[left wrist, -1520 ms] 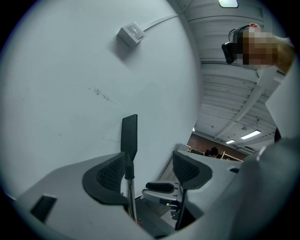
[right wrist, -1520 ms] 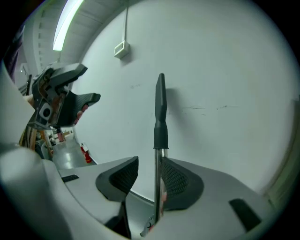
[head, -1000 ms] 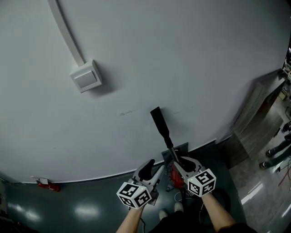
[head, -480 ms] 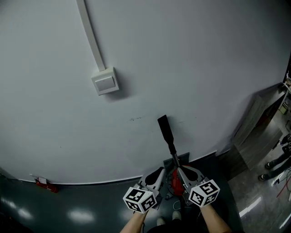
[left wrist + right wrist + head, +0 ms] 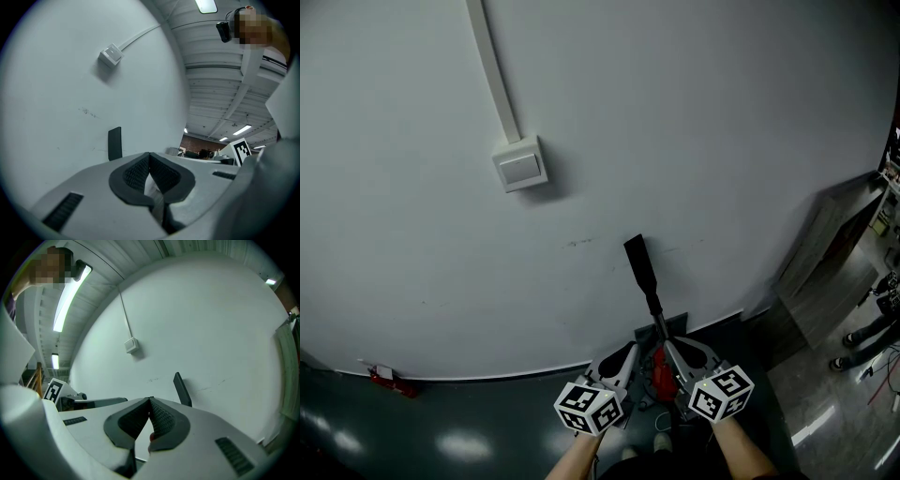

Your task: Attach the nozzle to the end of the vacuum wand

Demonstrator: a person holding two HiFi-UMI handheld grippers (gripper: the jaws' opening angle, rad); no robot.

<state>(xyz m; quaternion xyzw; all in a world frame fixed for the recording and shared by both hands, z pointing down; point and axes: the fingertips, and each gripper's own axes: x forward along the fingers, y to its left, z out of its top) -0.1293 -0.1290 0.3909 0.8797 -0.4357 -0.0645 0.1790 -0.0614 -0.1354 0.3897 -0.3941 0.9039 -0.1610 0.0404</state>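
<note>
Vacuum wand [image 5: 656,314] rises off floor [image 5: 441,422] at its wall-side edge, long axis up the wall [image 5: 694,141], leaning slightly left. Nozzle [image 5: 638,261] sits at wand's top end, ahead of and above both jaws; looks seated already, joint too small to confirm. Right gripper [image 5: 150,404] nearer wand, left gripper [image 5: 150,161] just beside. Both jaws have just been closing, tips now together, nothing between. Wand base hidden behind grippers.

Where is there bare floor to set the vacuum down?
The dark glossy floor at lower left is bare, between the small red object by the wall and the left tool. It is crowded around the red vacuum body, between the left tool and the right tool, and at right, with a wooden cabinet and people's feet.
</note>
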